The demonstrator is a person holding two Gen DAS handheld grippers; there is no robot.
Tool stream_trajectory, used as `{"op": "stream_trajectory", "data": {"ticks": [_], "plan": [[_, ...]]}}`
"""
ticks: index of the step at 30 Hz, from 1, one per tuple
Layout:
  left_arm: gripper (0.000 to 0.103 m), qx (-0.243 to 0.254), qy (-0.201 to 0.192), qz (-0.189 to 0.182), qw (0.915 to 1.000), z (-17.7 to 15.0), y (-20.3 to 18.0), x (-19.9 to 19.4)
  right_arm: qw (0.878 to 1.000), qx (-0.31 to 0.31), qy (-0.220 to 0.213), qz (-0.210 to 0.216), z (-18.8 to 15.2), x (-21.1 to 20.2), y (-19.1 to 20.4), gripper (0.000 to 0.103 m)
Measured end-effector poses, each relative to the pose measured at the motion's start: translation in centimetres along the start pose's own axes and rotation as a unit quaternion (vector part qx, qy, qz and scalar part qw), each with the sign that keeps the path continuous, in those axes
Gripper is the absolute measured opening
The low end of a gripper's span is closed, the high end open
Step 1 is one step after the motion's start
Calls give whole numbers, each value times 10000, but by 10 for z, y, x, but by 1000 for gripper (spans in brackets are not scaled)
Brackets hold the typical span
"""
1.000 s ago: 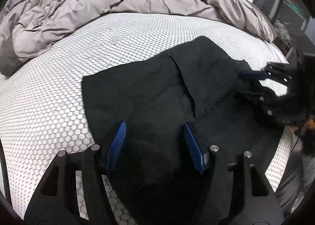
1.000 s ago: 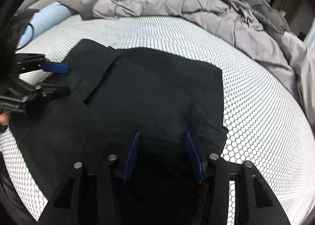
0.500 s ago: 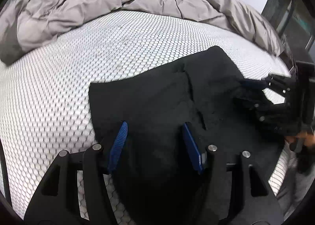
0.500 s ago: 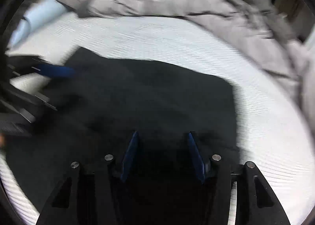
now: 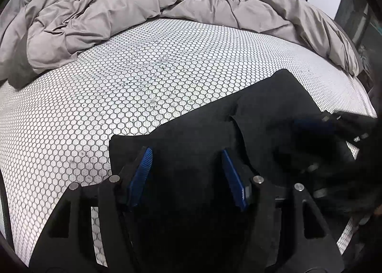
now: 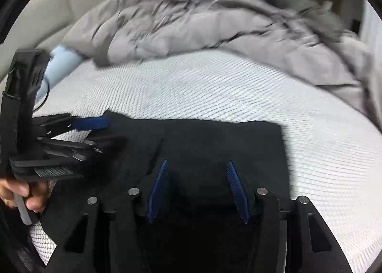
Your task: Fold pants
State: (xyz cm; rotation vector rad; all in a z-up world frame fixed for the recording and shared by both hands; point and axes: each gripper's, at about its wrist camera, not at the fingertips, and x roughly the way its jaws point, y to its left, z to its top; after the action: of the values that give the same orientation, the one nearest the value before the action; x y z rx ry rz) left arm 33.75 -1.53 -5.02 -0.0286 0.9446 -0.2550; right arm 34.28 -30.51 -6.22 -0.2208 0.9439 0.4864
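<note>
Black pants [image 5: 195, 134] lie folded on the white honeycomb-patterned mattress [image 5: 119, 86]; they also show in the right wrist view [image 6: 214, 139]. My left gripper [image 5: 186, 153] is open, its blue pads apart over the pants near their left edge. My right gripper [image 6: 197, 165] is open over the pants' near part. The right gripper shows blurred at the right edge of the left wrist view [image 5: 329, 144]. The left gripper shows at the left of the right wrist view [image 6: 95, 132], jaws apart, held by a hand.
A rumpled grey duvet [image 5: 143, 0] is heaped across the far side of the bed and also shows in the right wrist view [image 6: 214, 24]. A light blue pillow [image 6: 62, 62] lies at the far left. The mattress edge drops off at the right [image 5: 363, 105].
Both grippers have pulled back toward the near edge and tilted up; the pants now fill less of each view. The right wrist view is blurred by motion. Both stay open.
</note>
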Motion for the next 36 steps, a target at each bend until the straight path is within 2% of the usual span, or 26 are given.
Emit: {"op": "stream_trajectory", "data": {"ticks": [2,4,6,8,10,11,12,14,15,16,17,18,20,22,25,26,28,29,30,33,34,36], "plan": [[60,9,-28,-17,10000,-6,4,-3,9981,-314,500,-179,-6,30,6,52],[63,-80,8,13,10000,-17,14,-11,9973,-363,521,-369,-12,24,-1,52],[60,-170,-25,73,9998,-29,22,-28,9931,-542,417,-958,-22,9,-15,47],[55,-187,-158,265,9994,-36,25,-49,9934,-646,269,-908,-37,-5,-23,48],[55,-175,-450,3,9988,-44,16,-77,9901,-669,174,-1222,-46,-20,-22,49],[55,-175,-569,-145,9981,-48,10,-85,9917,-579,72,-1143,-46,-29,-23,50],[55,-148,-606,-316,9976,-51,1,-88,9954,-443,-145,-837,-43,-43,-17,50],[56,174,-391,-882,9952,-59,-23,-77,9984,-368,-251,-340,-38,-51,-4,54],[56,352,-132,-921,9950,-65,-33,-61,9990,-379,-224,-88,-36,-51,5,55],[56,474,12,-728,9962,-71,-37,-49,9986,-418,-178,251,-34,-46,15,55],[56,560,21,-648,9963,-74,-40,-44,9977,-472,-34,475,-34,-35,25,56],[56,700,-39,-608,9957,-78,-39,-45,9971,-581,180,452,-36,-22,33,56],[61,708,-17,-502,9962,-83,-32,-53,9942,-975,437,-127,-48,0,42,59],[62,498,22,-459,9977,-93,-15,-61,9947,-904,371,-313,-54,-6,30,61],[60,336,14,-249,9991,-100,1,-73,9967,-730,281,-236,-65,-24,7,53],[57,312,-32,-211,9993,-98,5,-79,9967,-746,214,-243,-69,-30,6,53],[57,301,-339,-386,9982,-97,2,-102,9955,-846,34,-430,-73,-43,12,54],[58,364,-473,-531,9968,-98,-4,-112,9960,-816,-62,-366,-73,-51,16,54],[58,470,-495,-661,9955,-98,-12,-113,9970,-746,-182,-47,-71,-60,24,54],[58,826,-155,-987,9916,-106,-35,-94,9956,-679,-159,618,-64,-56,44,54],[58,982,100,-957,9905,-112,-41,-80,9945,-749,-18,728,-65,-48,53,54],[58,1275,-16,-784,9887,-125,-46,-75,9925,-987,274,661,-70,-30,66,54]]}}
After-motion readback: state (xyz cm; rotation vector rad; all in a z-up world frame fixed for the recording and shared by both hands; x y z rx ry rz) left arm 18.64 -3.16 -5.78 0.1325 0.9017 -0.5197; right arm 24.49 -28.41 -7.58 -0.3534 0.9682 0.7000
